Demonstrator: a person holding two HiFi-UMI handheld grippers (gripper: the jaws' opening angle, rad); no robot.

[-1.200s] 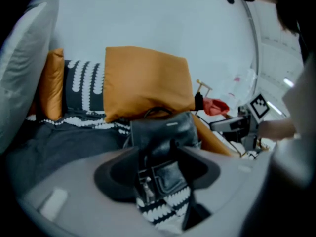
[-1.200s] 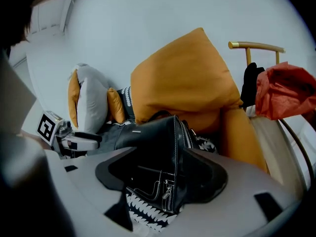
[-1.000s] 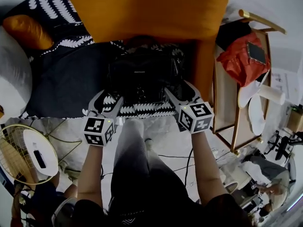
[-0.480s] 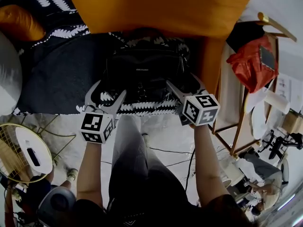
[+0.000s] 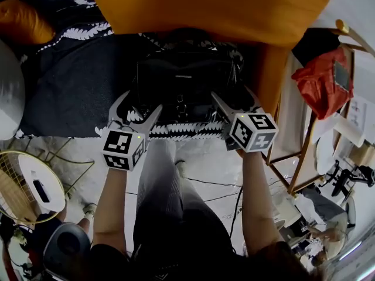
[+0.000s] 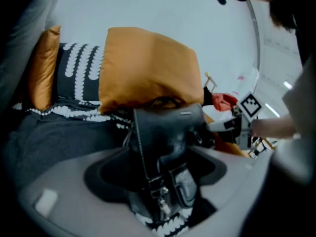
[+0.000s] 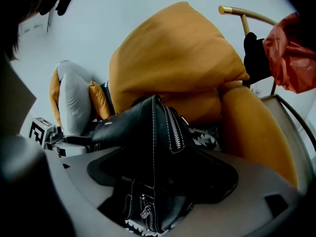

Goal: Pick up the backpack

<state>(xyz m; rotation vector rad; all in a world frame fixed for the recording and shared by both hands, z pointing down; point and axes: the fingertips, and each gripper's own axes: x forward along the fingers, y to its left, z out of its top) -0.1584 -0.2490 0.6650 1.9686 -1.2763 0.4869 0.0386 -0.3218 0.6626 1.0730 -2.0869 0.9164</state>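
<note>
1. Fingers (image 6: 59, 186) of the left gripper (image 5: 138, 106) stand wide apart. They have just been opening, and the lower left corner of the backpack (image 5: 184, 84) is between them, with neither pad pressing on it
2. Right gripper (image 5: 232, 97) is the same: its jaws are spread wide and have just been opening, and they straddle the lower right corner of the backpack without gripping it
3. Backpack is black leather with pale stitching and a buckled strap down its front. It stands upright at the near edge of a dark cover (image 5: 76, 92) edged with a white leaf pattern
4. Its back leans on a big orange cushion (image 5: 211, 10), which fills the space behind it
5. Both grippers point down and forward at the backpack from the near side – one at each corner, with their marker cubes toward the person
6. Person's legs show below, between the two arms
7. Red cloth (image 5: 319, 81) lies at the right, well apart from the backpack – a smaller orange cushion (image 5: 23, 22) sits far left
</note>
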